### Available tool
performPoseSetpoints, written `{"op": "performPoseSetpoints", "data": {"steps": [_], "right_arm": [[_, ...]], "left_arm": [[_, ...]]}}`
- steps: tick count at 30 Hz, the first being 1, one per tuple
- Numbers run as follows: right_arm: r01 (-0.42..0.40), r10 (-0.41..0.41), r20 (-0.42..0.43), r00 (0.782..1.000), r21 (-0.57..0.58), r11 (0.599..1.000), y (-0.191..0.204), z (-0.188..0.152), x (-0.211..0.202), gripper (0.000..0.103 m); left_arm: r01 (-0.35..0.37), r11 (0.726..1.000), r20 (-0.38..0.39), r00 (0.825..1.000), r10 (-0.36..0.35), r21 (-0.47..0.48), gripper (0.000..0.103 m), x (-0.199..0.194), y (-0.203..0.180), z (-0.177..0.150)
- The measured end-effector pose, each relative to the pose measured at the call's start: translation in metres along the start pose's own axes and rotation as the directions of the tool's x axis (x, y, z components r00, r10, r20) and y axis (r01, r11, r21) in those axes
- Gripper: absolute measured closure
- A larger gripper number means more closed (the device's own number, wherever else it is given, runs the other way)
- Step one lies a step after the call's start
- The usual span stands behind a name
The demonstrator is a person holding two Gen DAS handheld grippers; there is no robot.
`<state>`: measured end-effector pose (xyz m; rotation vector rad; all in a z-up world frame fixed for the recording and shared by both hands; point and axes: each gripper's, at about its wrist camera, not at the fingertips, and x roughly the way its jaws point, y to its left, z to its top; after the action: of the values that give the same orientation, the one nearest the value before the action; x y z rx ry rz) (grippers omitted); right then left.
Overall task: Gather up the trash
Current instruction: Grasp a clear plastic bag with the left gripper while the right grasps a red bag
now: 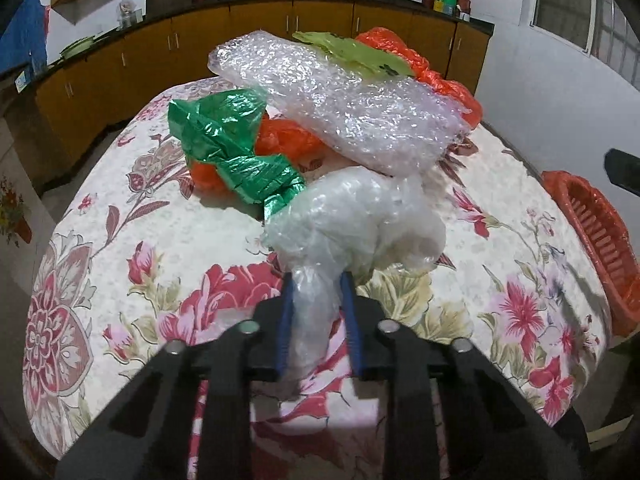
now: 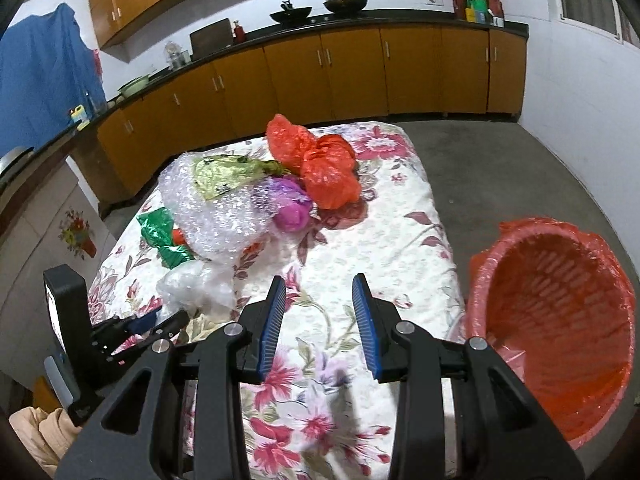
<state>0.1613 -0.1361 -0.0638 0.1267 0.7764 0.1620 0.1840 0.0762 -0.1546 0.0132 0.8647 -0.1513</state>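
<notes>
— While the left gripper [image 1: 318, 280] pinches the clear bag [image 1: 352, 216] at the near edge of the table [image 1: 160, 240], which step is this?
— The pickup, I'd say; its blue pads are pressed on the bag's tail.
— And the right gripper [image 2: 319, 284]?
— Spread, holding nothing, above the cloth.
— Next?
— Likely lift the bag clear of the pile and carry it right to the red bin [image 2: 560, 300] beside the table.

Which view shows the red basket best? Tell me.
The right wrist view: the red basket shows whole, with its open mouth, slotted wall and plastic liner beside the table. The left wrist view catches only part of it at the right edge.
</notes>
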Motion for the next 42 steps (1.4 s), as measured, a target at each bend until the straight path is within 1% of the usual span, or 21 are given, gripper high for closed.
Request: {"op": "performPoseSetpoints", "data": {"steps": [1,2,6,10,15,18,22,25,27,31,34,39,40,42], "right_arm": [[-0.004,0.004,0.001,1.000,-0.004,1.000,0.003,0.001,0.000,0.067],[-0.008,0.008,0.003,1.000,-0.008,1.000,0.005,0.002,0.001,0.067],[-0.024,0.024,0.018,1.000,-0.026,0.999,0.014,0.009,0.001,0.067],[-0.048,0.049,0.034,0.998,-0.033,0.998,0.024,0.017,0.006,0.067],[-0.080,0.084,0.057,0.995,-0.060,0.995,0.039,0.030,0.016,0.067],[-0.093,0.097,0.061,0.993,-0.056,0.994,0.043,0.041,0.026,0.067],[-0.041,0.044,0.089,0.995,-0.042,0.998,0.034,0.058,0.046,0.067],[-0.024,0.025,0.084,0.996,-0.007,1.000,0.024,0.074,0.067,0.071],[-0.014,0.013,0.074,0.997,0.008,1.000,0.017,0.085,0.086,0.072],[0.013,-0.013,0.042,0.999,-0.003,1.000,0.012,0.099,0.119,0.072],[0.050,-0.050,0.015,0.999,-0.026,0.998,0.011,0.105,0.142,0.072],[0.092,-0.096,-0.060,0.994,-0.069,0.993,0.009,0.100,0.172,0.072],[0.094,-0.100,-0.076,0.992,-0.081,0.992,0.008,0.097,0.175,0.083],[0.081,-0.089,-0.081,0.993,-0.089,0.993,0.006,0.093,0.174,0.088]], "left_arm": [[0.012,1.000,0.003,1.000,-0.012,-0.007,0.088,-0.002,0.001,0.000],[0.014,1.000,0.007,1.000,-0.014,-0.009,0.089,-0.003,0.001,-0.001],[0.021,1.000,0.040,0.999,-0.020,-0.005,0.091,-0.016,0.006,-0.002],[0.023,1.000,0.099,0.995,-0.022,-0.009,0.091,-0.039,0.013,0.000],[0.006,1.000,0.176,0.984,-0.001,-0.030,0.091,-0.070,0.027,0.007],[-0.009,0.998,0.214,0.977,0.021,-0.059,0.091,-0.083,0.038,0.013],[-0.031,0.993,0.248,0.967,0.058,-0.111,0.091,-0.092,0.052,0.025],[-0.043,0.990,0.262,0.962,0.078,-0.135,0.091,-0.091,0.059,0.034],[-0.044,0.988,0.265,0.961,0.083,-0.148,0.091,-0.089,0.062,0.040],[-0.048,0.985,0.276,0.956,0.094,-0.167,0.091,-0.083,0.065,0.052],[-0.053,0.983,0.280,0.955,0.101,-0.175,0.091,-0.080,0.066,0.059],[-0.052,0.983,0.280,0.955,0.101,-0.176,0.091,-0.074,0.064,0.069],[-0.052,0.983,0.281,0.955,0.100,-0.174,0.091,-0.074,0.064,0.070],[-0.051,0.984,0.281,0.955,0.098,-0.171,0.091,-0.073,0.061,0.072]]}}
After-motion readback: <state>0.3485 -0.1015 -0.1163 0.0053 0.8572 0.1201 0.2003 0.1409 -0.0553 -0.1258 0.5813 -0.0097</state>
